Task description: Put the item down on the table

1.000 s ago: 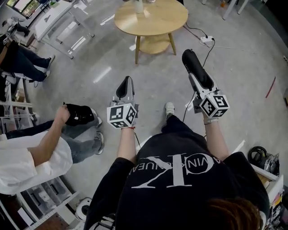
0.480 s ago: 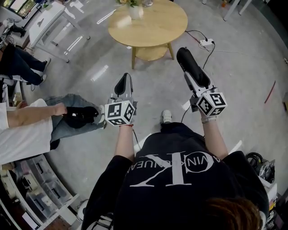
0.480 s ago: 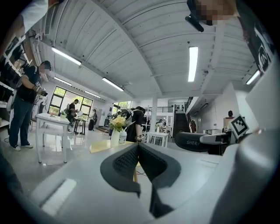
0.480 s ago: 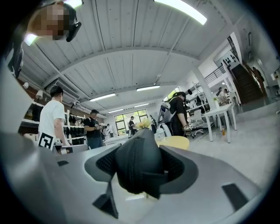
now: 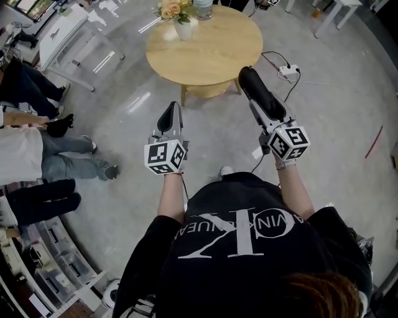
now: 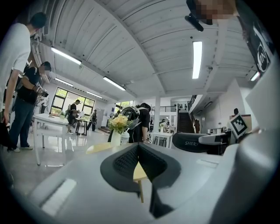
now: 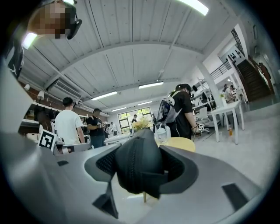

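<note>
The person stands on the grey polished floor (image 5: 124,105) facing a round, light wooden desk (image 5: 217,49), a gripper raised in each hand. The right gripper (image 5: 267,109) is clamped on a black, rounded fabric pouch with a zip (image 5: 256,86); in the right gripper view the pouch (image 7: 139,164) fills the space between the jaws and bulges out past them. It is up in the air, not resting on anything, and from above its far end just overlaps the near edge of the desk.

The left gripper (image 5: 171,112) is level with it, over bare floor short of the desk. Its jaws are pressed together at the tips with nothing between them (image 6: 138,151).

At the far side of the desk are a white vase of pale yellow flowers (image 5: 182,25) and, just beside it, a clear container (image 5: 202,7). A white power strip (image 5: 288,71) lies on the floor to the right of the desk. Other people stand off to the left, one in a white shirt and jeans (image 5: 28,152).
</note>
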A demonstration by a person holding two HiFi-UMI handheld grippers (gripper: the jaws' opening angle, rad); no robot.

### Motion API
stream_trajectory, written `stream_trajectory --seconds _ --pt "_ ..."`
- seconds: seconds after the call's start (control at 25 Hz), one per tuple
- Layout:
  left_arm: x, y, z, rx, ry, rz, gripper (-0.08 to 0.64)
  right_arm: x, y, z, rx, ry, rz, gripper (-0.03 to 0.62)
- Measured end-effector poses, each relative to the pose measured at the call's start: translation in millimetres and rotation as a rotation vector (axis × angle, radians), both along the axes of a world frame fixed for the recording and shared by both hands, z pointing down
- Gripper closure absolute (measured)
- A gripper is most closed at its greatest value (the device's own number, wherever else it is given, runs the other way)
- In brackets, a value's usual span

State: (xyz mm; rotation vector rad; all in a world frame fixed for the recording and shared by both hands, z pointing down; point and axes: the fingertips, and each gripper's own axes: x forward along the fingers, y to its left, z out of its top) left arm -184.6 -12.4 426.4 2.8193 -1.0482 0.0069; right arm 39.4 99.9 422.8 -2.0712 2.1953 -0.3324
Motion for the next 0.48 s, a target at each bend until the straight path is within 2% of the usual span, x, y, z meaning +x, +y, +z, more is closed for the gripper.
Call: stream_trajectory --seconds 0.48 --pt "38 -42 5 -0.016 -0.013 -0.004 0.548 34 -43 8 -0.027 -0.022 -0.013 0.318"
